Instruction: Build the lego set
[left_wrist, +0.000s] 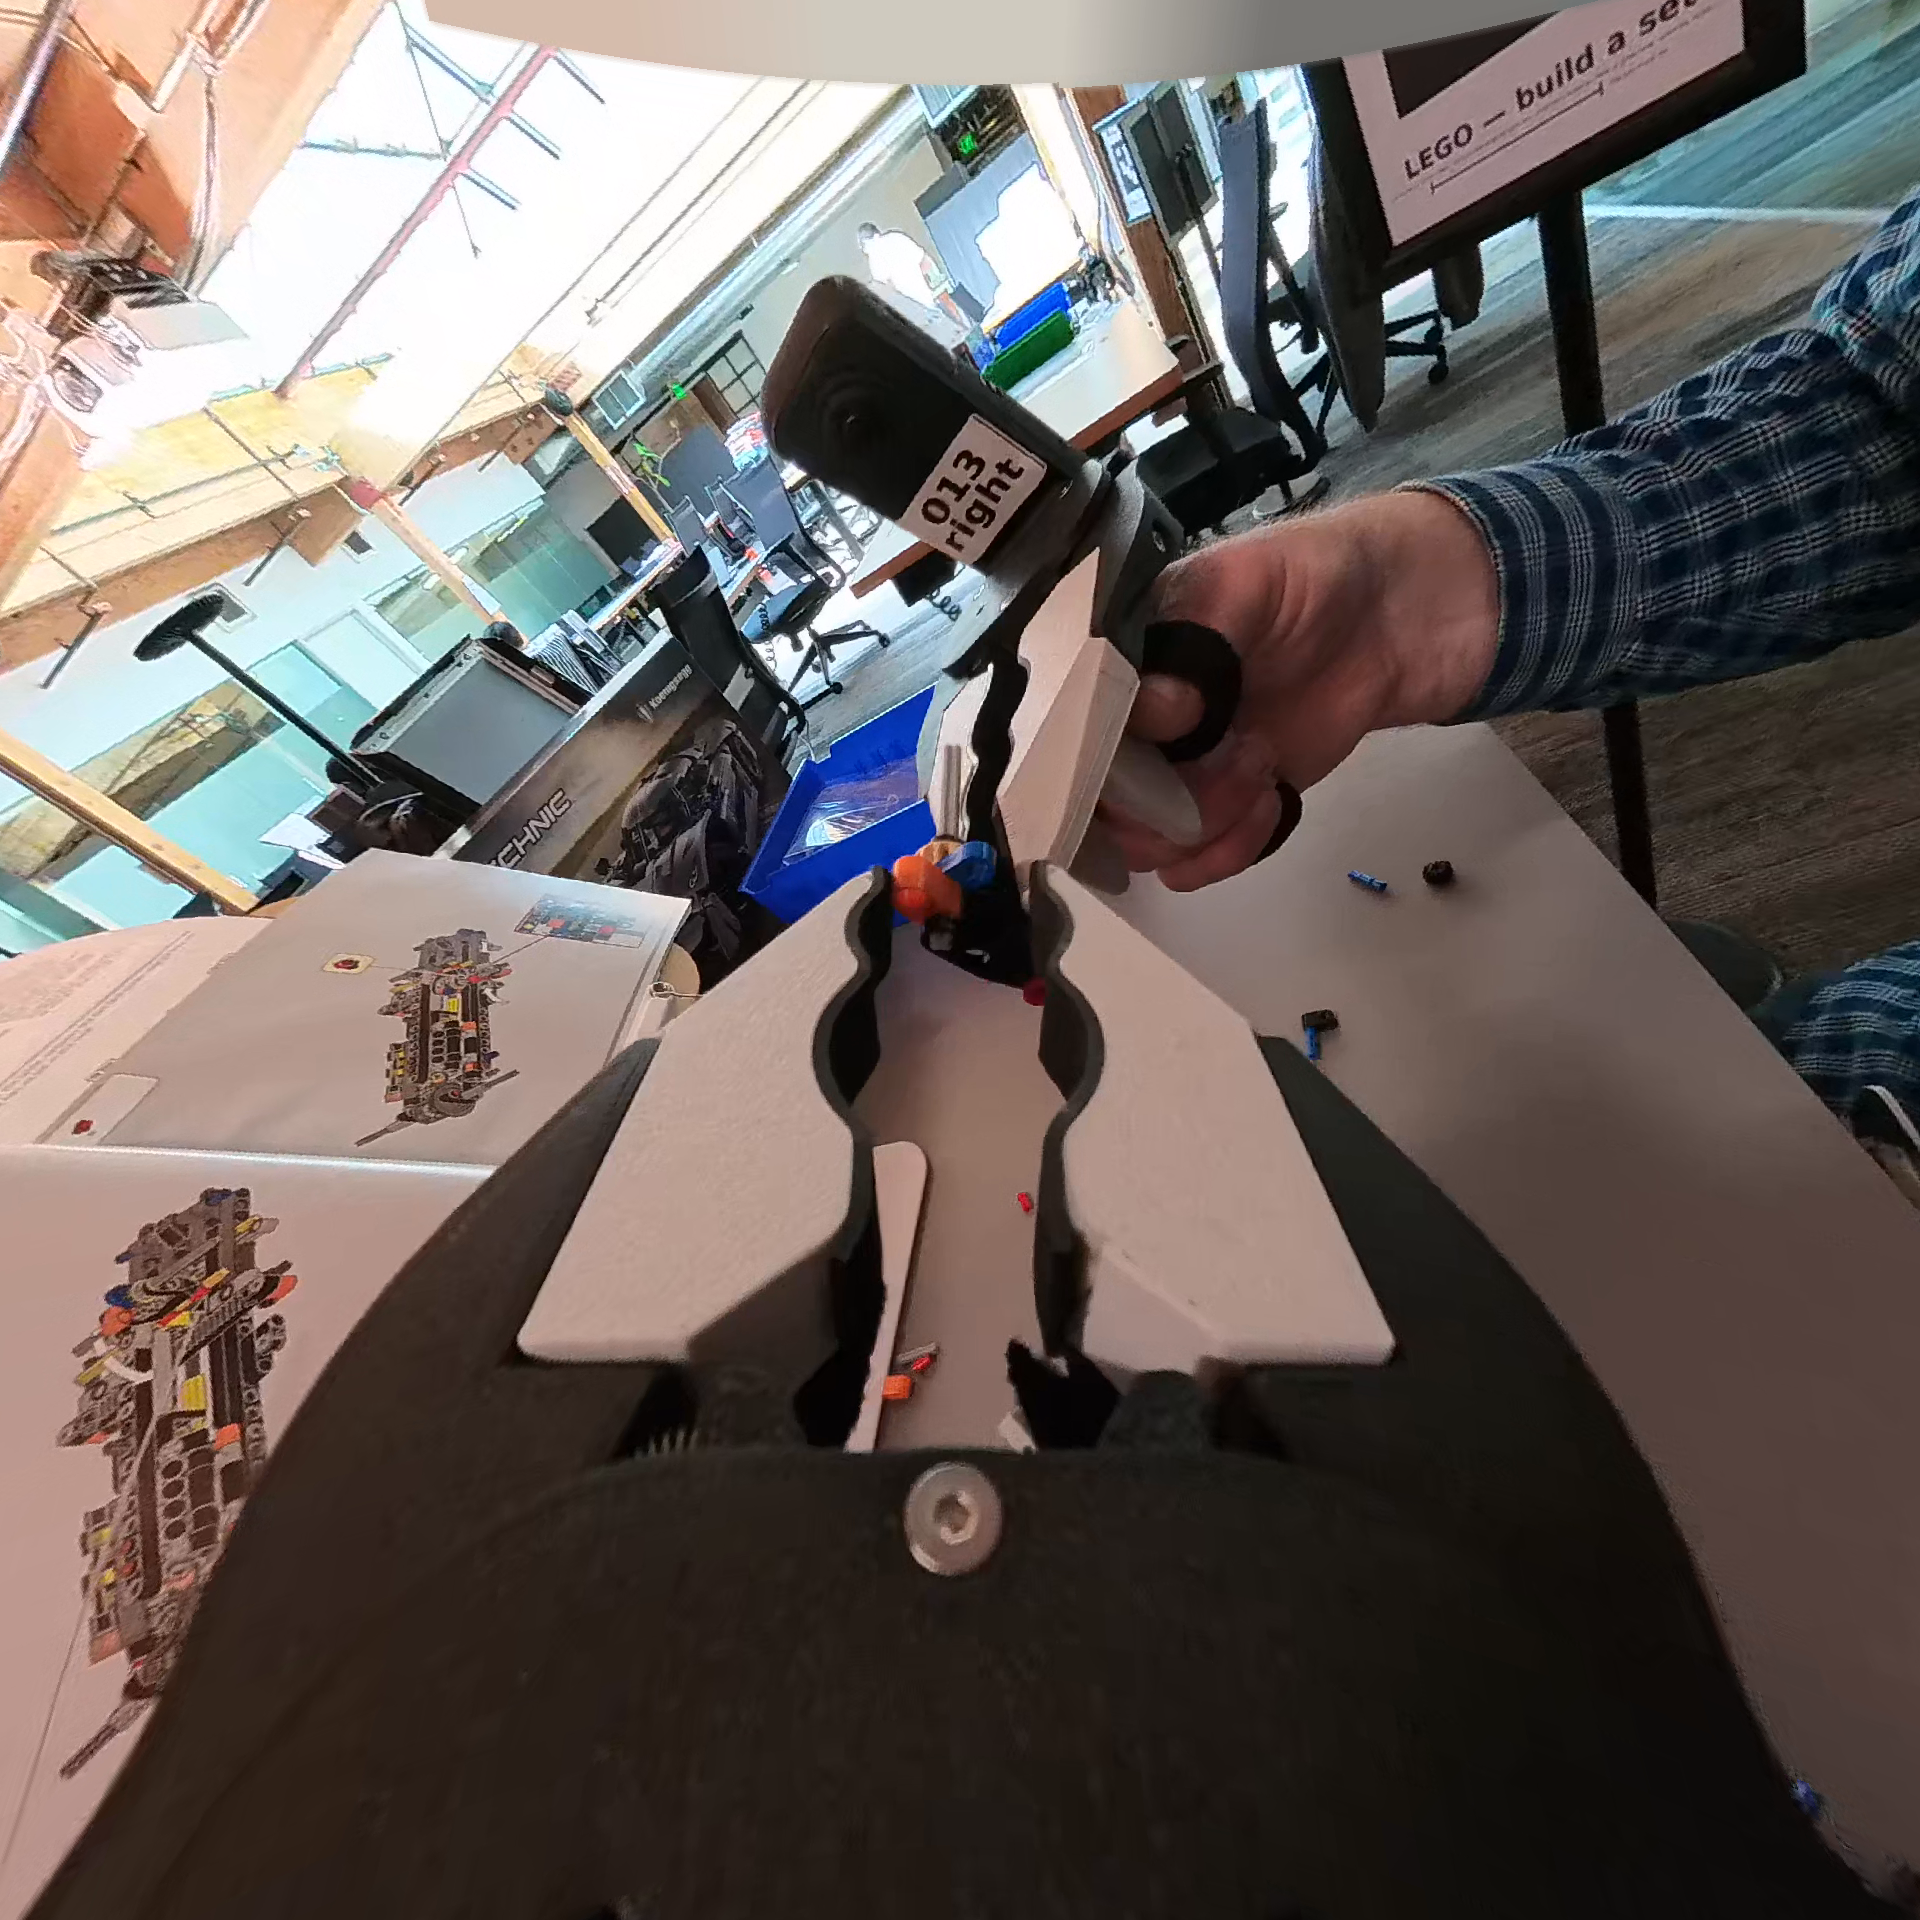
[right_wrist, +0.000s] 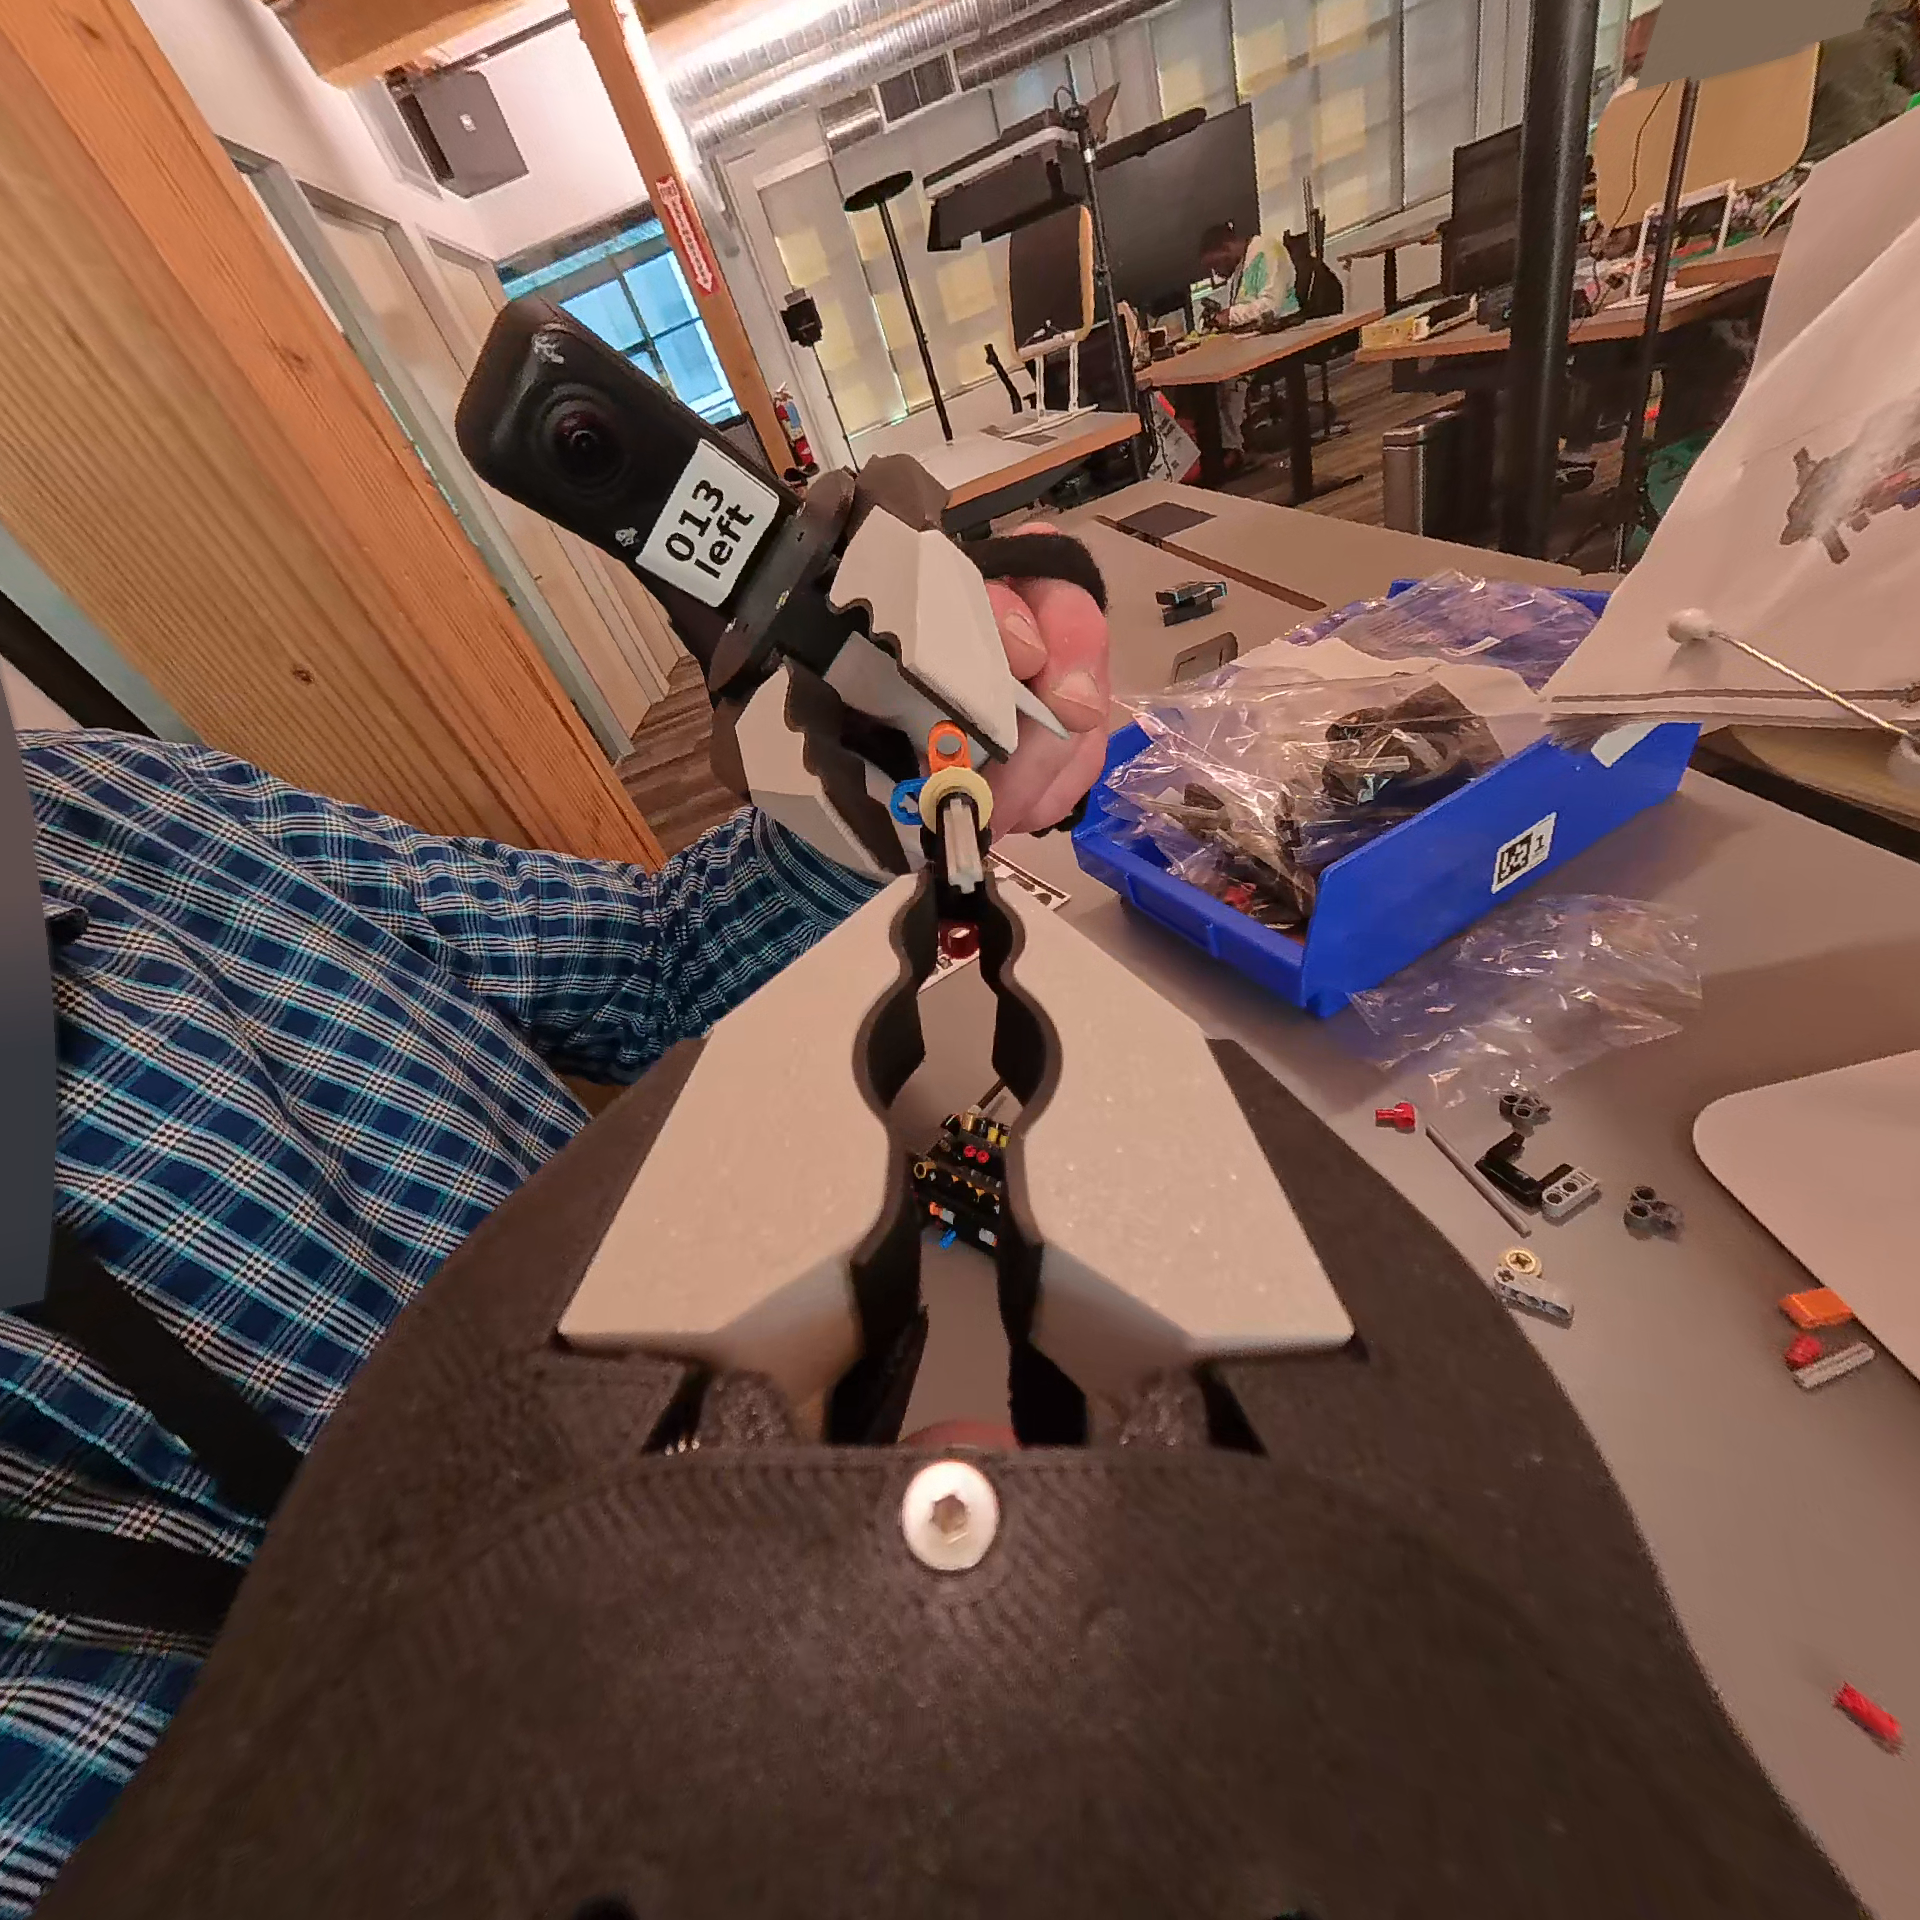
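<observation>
Open office room, desks and chairs behind. Grey table holds a blue bin of bagged parts, an instruction booklet, scattered loose pieces. Small lego assembly, orange, blue, yellow and grey on a pale axle, is up in the air between both claws. Right gripper narrowed onto the axle end. Left gripper part open at the assembly; grip unclear.

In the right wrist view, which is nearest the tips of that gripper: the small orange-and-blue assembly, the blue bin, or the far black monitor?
1. Small orange-and-blue lego assembly: just ahead of the right gripper.
2. Blue plastic bin of bagged parts: on the table, to the right.
3. Black monitor: across the room.
</observation>
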